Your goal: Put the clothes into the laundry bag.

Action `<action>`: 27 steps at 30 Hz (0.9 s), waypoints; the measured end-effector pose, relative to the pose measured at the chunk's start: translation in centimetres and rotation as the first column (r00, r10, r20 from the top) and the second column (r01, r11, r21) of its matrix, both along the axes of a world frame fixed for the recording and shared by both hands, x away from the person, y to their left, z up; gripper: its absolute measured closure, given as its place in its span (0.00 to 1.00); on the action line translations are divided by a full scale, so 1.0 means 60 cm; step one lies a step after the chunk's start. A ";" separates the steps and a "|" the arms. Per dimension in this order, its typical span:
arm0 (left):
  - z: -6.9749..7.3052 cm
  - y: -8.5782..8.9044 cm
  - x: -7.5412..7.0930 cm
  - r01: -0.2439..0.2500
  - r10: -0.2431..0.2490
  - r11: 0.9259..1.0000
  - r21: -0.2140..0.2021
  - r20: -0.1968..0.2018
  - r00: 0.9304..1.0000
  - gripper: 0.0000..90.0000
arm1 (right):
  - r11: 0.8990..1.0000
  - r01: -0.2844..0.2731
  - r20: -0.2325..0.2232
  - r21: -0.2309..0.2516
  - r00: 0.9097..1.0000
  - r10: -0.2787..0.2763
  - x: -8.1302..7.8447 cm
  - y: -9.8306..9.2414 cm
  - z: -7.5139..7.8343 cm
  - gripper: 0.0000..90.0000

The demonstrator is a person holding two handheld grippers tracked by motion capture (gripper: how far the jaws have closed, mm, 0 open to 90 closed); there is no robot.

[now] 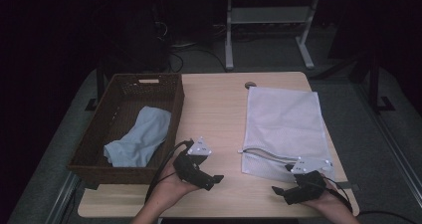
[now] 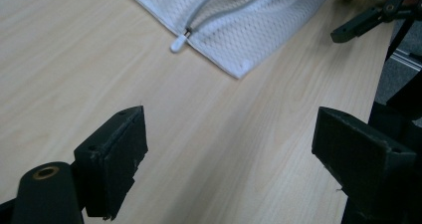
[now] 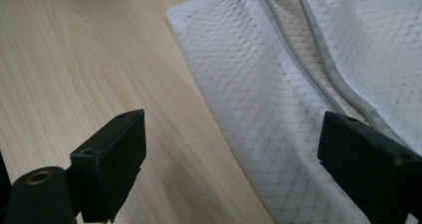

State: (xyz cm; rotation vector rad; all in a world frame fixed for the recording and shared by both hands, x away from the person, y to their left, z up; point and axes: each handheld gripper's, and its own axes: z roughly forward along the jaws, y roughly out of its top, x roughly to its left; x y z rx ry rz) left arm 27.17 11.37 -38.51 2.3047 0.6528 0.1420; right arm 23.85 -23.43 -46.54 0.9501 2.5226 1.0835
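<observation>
A white mesh laundry bag [image 1: 284, 129] lies flat on the right half of the wooden table [image 1: 214, 109], its grey zipper [image 1: 263, 154] partly undone along the near edge. The zipper pull [image 2: 179, 42] shows white in the left gripper view. A light blue cloth [image 1: 139, 137] lies crumpled in the brown wicker basket [image 1: 99, 124] at the left. My left gripper [image 1: 215, 180] hovers open near the table's front, between basket and bag, nothing between its jaws. My right gripper [image 1: 278, 191] is open at the bag's near edge [image 3: 239, 114], empty.
The basket's near wall [image 1: 114, 173] stands just left of my left hand. Bare wood runs between basket and bag. Behind the table are a white desk frame [image 1: 268, 30], dark cables and a dark floor.
</observation>
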 end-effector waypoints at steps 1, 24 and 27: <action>0.005 0.000 0.002 0.001 -0.001 1.000 0.001 0.001 1.000 0.15 | 1.000 0.002 0.000 0.001 1.000 -0.002 0.000 -0.001 0.001 0.12; 0.090 0.072 0.076 -0.051 0.048 0.996 0.067 0.047 0.998 0.15 | 1.000 0.018 0.012 0.007 1.000 -0.019 0.001 -0.006 -0.001 0.10; 0.098 0.091 0.086 -0.072 0.068 0.995 0.072 0.052 0.996 0.15 | 1.000 0.022 0.016 0.005 1.000 -0.022 0.000 -0.006 -0.002 0.09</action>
